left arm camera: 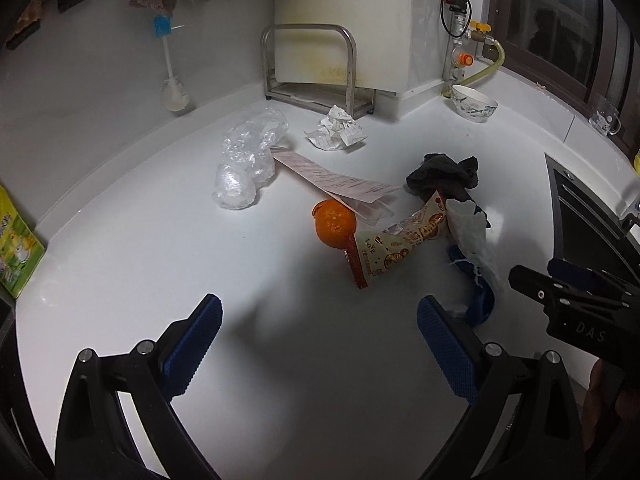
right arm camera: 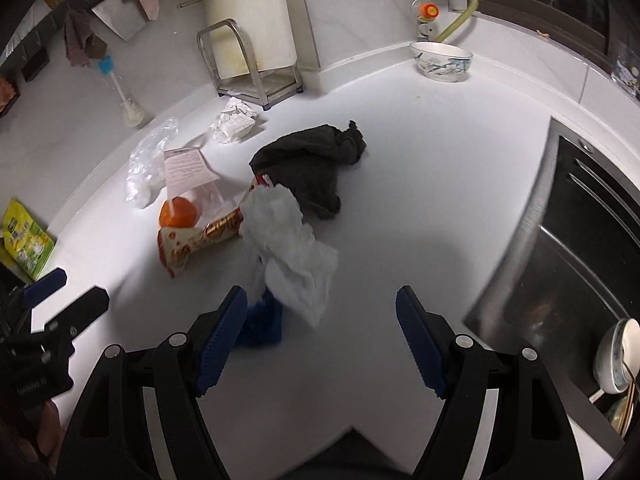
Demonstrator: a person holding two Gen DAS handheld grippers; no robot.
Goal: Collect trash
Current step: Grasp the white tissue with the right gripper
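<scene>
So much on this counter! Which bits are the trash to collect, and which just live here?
Trash: crumpled paper, plastic bag, receipt, snack wrapper, white tissue, orange peel.

Staying: bowl, bottle brush, metal rack, dark cloth.

The left wrist view looks steeply down along the left tongs onto the white tabletop, facing the steel rack from close above. The right wrist view looks down along the right tongs, nearer the sink, right of the rack. Both share the litter before the rack, including the orange.
</scene>
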